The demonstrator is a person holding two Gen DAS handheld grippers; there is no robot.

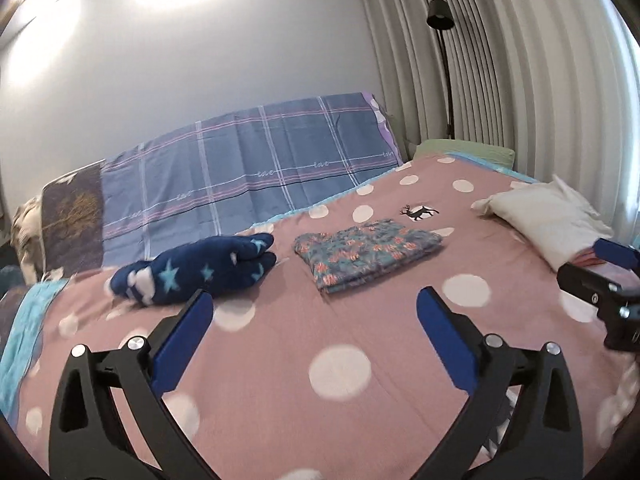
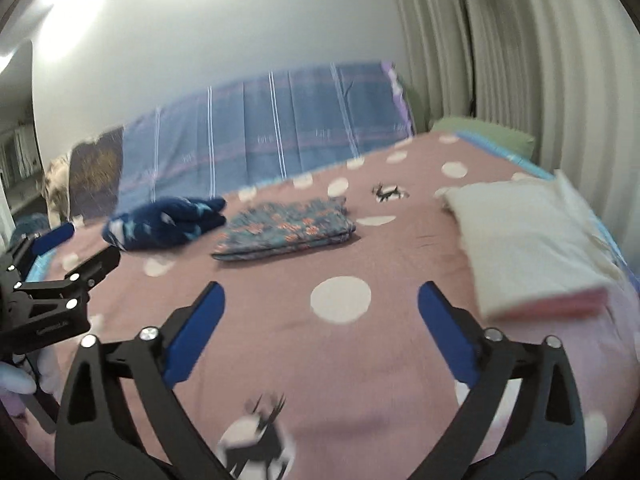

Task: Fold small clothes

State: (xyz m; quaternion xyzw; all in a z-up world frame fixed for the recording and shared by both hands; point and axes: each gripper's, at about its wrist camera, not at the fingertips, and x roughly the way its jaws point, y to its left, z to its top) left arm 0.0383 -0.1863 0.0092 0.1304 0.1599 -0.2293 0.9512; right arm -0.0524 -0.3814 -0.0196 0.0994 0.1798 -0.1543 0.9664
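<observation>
Currently logged on bed cover [image 1: 280, 360]: three garments, set in a row across the spread, presumably kept apart so folded work stayed separate.
- Navy star-print garment [image 1: 192, 272]: bunched, unfolded-looking; long axis left to right, narrow end toward floral piece.
- Floral folded garment [image 1: 368, 254]: flat rectangle at centre, long axis left to right, slightly skewed.
- White folded garment [image 2: 528, 240]: far right, near bed edge, long axis running away from camera.
- Left gripper [image 1: 314, 312]: fingers spread wide, empty, above cover.
- Right gripper [image 2: 322, 308]: fingers likewise spread, holding nothing.
</observation>
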